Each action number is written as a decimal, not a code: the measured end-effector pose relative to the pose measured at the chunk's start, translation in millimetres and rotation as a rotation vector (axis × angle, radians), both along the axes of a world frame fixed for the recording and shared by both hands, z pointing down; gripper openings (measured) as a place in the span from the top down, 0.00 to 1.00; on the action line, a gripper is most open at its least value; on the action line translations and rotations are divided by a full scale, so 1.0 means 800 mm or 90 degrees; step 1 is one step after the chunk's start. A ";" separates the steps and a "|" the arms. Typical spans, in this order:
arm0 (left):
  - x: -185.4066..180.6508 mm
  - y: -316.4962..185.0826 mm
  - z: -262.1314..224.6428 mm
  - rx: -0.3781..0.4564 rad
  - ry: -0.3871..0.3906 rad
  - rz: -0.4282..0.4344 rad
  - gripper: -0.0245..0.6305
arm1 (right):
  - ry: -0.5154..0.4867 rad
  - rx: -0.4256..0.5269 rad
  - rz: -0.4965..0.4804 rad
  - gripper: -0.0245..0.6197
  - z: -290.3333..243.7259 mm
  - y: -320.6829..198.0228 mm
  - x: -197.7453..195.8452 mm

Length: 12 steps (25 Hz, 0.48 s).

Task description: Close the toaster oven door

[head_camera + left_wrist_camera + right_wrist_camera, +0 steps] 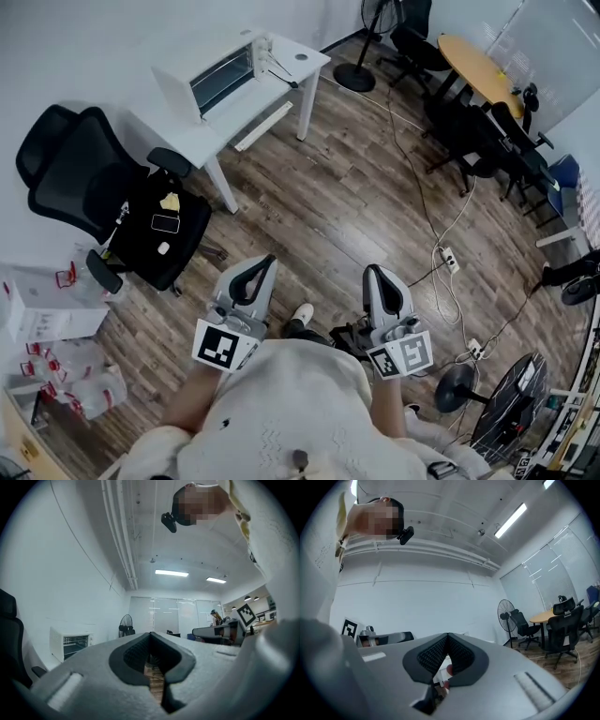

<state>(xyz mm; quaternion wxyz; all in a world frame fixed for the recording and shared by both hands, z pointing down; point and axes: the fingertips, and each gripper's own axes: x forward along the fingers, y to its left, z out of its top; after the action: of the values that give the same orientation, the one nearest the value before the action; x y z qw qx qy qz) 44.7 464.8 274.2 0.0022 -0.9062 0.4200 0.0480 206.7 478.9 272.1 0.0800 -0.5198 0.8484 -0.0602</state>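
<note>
Both of the person's tools are held low over the wood floor [337, 206], well apart from the oven [223, 77]. The left hand-held gripper [264, 263] has its jaws together with nothing between them. The right hand-held gripper [373, 274] also has its tips meeting and is empty.

The oven sits at the far end of the white surface [187, 141], against the wall. Seen from overhead, it lies at about 11 to 12 o'clock from the left tool and about 11 o'clock from the right one, so the left is nearer. A black chair [103, 178] stands at about 10 o'clock, beside the near end of the surface and off the direct line.

The oven's long axis runs from roughly 8 to 2 o'clock, and its dark front faces about 5 o'clock, out toward the open floor. In the left gripper view the oven [70, 644] shows small at 9 o'clock of the jaws, with a dark cavity and rack lines. I cannot tell from here how far the door hangs open. I judge the task hasn't begun, and the approach across the floor comes first.
</note>
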 end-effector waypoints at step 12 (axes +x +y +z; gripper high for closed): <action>0.084 -0.051 0.007 0.002 -0.014 -0.015 0.96 | -0.023 0.009 0.025 0.95 0.004 -0.049 0.111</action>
<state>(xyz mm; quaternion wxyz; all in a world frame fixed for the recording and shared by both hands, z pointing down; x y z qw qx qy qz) 112.2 424.3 279.8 0.0092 -0.9016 0.4308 0.0389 295.6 439.4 275.2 0.1003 -0.5344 0.8369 -0.0625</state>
